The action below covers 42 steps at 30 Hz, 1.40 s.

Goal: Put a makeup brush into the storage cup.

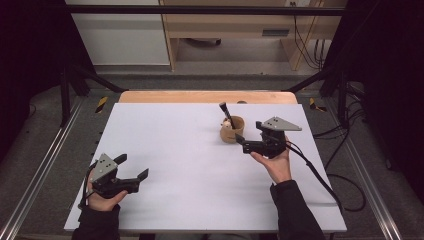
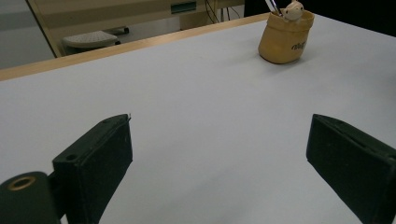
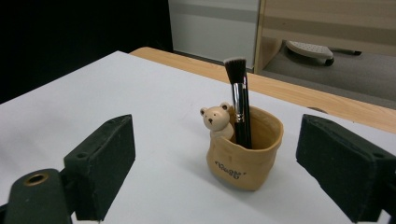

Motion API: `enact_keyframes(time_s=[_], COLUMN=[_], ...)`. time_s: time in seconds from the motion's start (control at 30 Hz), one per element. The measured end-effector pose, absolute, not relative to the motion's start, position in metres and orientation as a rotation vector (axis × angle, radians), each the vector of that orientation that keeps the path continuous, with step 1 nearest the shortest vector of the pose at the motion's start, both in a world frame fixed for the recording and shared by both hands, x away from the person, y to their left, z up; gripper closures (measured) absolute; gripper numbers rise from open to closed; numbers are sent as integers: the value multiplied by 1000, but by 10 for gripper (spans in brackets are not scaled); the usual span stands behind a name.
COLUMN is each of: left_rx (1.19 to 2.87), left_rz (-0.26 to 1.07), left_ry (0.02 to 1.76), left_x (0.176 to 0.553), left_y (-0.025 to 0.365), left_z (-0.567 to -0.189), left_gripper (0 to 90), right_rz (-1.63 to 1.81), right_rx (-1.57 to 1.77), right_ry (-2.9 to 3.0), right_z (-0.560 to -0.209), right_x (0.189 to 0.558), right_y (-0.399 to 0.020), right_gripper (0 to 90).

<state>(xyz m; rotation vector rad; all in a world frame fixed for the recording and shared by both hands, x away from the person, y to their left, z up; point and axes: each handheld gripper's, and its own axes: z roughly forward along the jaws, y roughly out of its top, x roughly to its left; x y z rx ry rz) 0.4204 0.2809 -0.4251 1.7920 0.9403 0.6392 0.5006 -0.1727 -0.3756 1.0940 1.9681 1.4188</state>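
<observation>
The pot (image 1: 232, 129) is standing upright on the white surface (image 1: 190, 165), holding a brush (image 1: 225, 113) that is leaning in it beside a small bear figure (image 3: 217, 120). The right tool (image 1: 241, 141) is sitting just beside the pot, jaws spread with nothing between them. The left tool (image 1: 134, 167) is resting well apart from the pot, jaws spread and empty too.

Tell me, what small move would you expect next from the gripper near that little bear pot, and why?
Probably the right gripper should draw back a little from the pot. Its jaws stand open with nothing between them, and the makeup brush already stands upright inside the pot beside the bear figure, so the placing looks done. The left gripper rests open, far off.
</observation>
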Motion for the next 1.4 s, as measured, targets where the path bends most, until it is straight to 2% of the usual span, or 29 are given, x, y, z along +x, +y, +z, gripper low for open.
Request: enact_keyframes(time_s=[0.43, 1.4], left_rx=[1799, 1809], left_rz=[633, 630], left_ry=[943, 946], left_x=[421, 421], left_y=[280, 278], left_z=[-426, -428], left_gripper=[62, 59], right_rz=[1410, 1443], right_rx=[1076, 1089], right_ry=[1976, 1961], right_z=[-381, -407], right_x=[476, 434], right_y=[-191, -236], right_gripper=[51, 44])
